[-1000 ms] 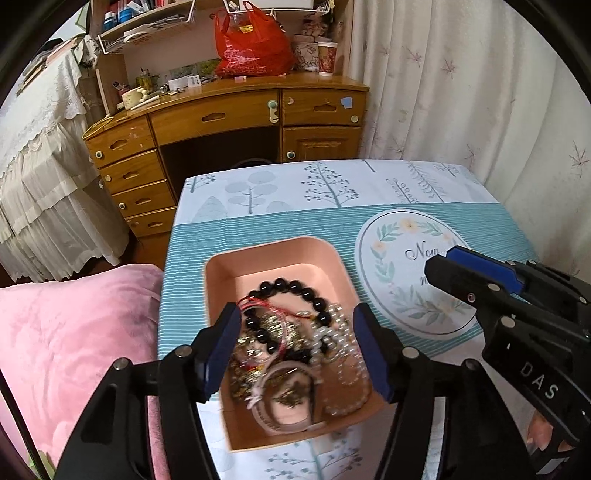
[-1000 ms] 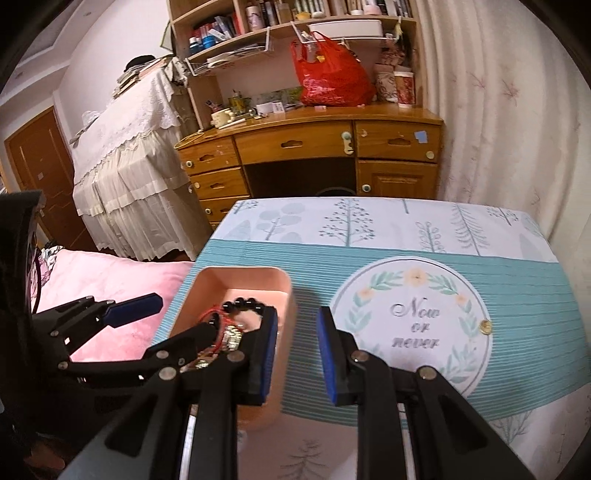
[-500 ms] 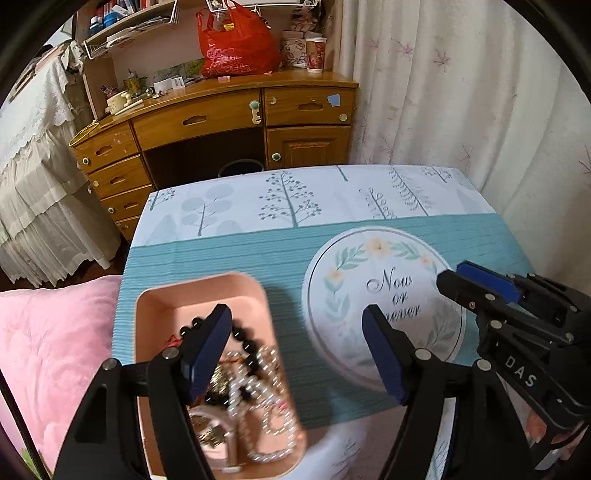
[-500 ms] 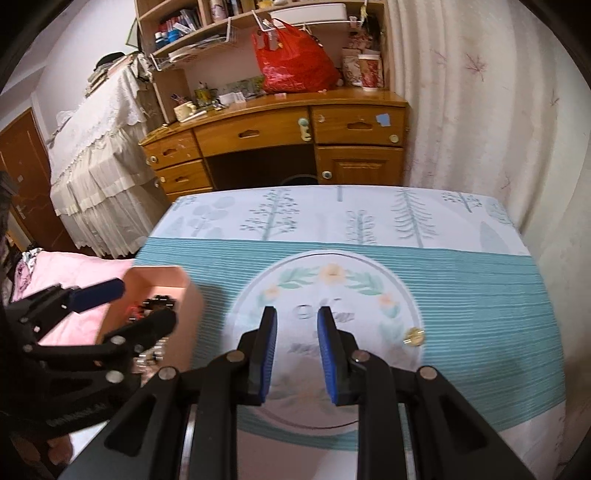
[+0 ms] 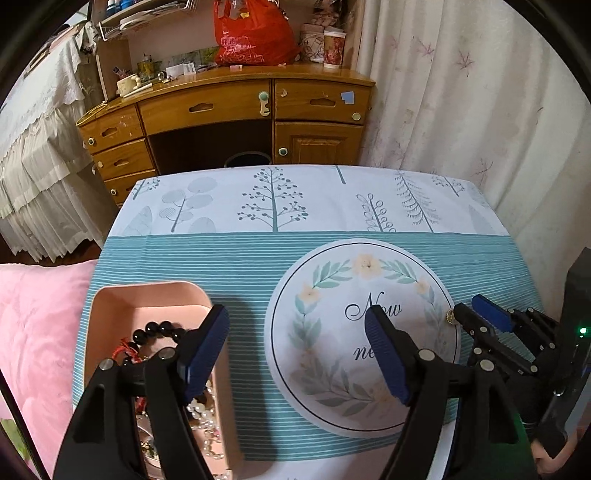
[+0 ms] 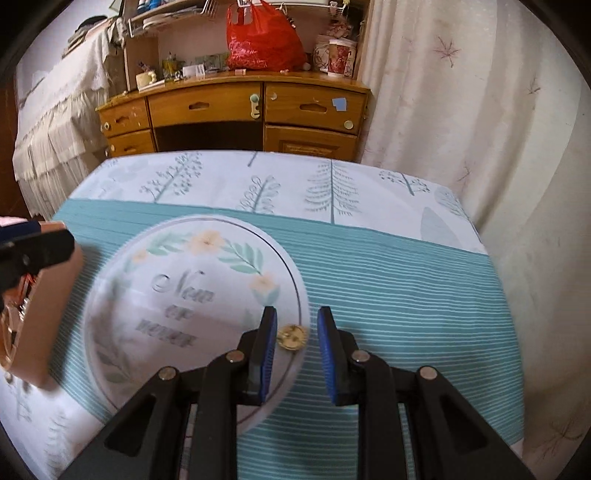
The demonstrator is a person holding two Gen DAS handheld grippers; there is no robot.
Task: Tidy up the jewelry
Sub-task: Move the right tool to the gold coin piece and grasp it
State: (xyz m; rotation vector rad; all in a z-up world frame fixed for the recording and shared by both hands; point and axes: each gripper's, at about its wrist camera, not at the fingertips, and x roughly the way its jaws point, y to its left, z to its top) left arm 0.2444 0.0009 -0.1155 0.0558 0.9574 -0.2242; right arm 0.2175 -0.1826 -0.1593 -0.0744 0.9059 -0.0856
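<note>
A small gold ornament point(image 6: 292, 336) lies on the tablecloth at the right rim of the printed round motif point(image 6: 177, 280); it also shows in the left wrist view point(image 5: 450, 316). My right gripper point(image 6: 295, 325) is open, its blue pads on either side of the ornament, not touching it. A pink tray point(image 5: 122, 302) at the table's left holds black beads point(image 5: 159, 328), pearls point(image 5: 201, 413) and other jewelry. My left gripper point(image 5: 295, 332) is open and empty, held above the cloth between the tray and the motif.
The table point(image 5: 314, 199) carries a teal and white tree-print cloth. A wooden desk point(image 5: 229, 107) with a red bag point(image 5: 251, 33) stands behind. A curtain point(image 5: 461, 92) hangs at the right, a pink cushion point(image 5: 33, 332) lies at the left.
Both grippers have moved right, away from the tray. My right gripper has opened a little and come down around the gold ornament.
</note>
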